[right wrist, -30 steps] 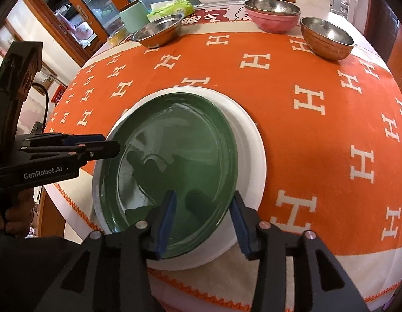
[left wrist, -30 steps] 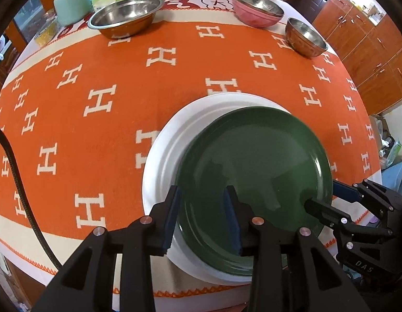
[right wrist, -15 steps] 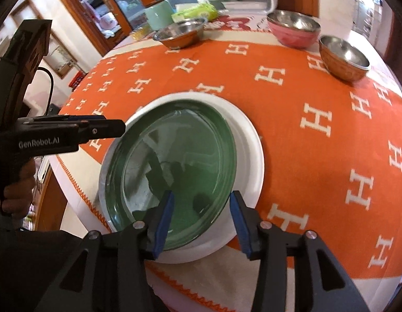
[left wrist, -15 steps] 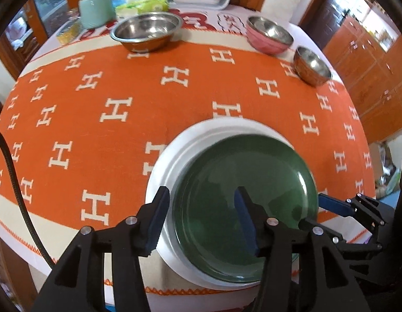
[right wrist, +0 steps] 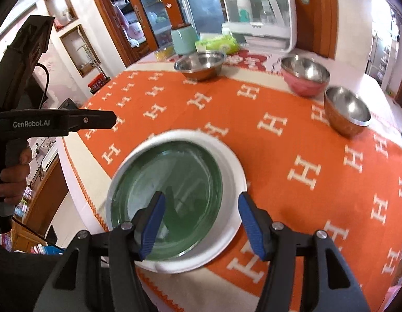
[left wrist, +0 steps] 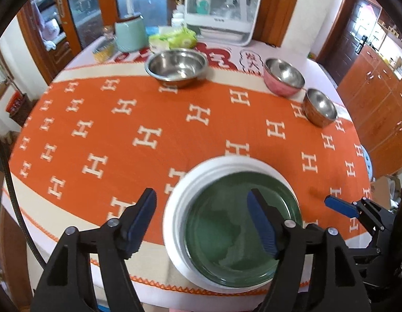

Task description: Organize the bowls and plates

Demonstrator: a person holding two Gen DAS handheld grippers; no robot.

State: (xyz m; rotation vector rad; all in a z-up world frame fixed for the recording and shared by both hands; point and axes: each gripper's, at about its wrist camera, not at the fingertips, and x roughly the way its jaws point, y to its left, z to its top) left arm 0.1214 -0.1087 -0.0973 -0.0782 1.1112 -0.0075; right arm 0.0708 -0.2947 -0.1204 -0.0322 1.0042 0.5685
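A dark green plate (left wrist: 242,223) lies stacked inside a larger white plate (left wrist: 175,208), near the front edge of a round table covered by an orange cloth (left wrist: 149,119) patterned with white H shapes. Above the stack, the left gripper (left wrist: 202,221) hangs with its blue-padded jaws opening, nothing held between them. The right gripper (right wrist: 201,223) also hangs over the plates, jaws opening and gripping nothing. A hand (right wrist: 8,176) holds the left gripper's handle at the left edge of the right wrist view. Along the table's far side stand a wide steel bowl (left wrist: 176,67), a pink bowl (left wrist: 283,80) and a small steel bowl (left wrist: 320,108), each apart from the others.
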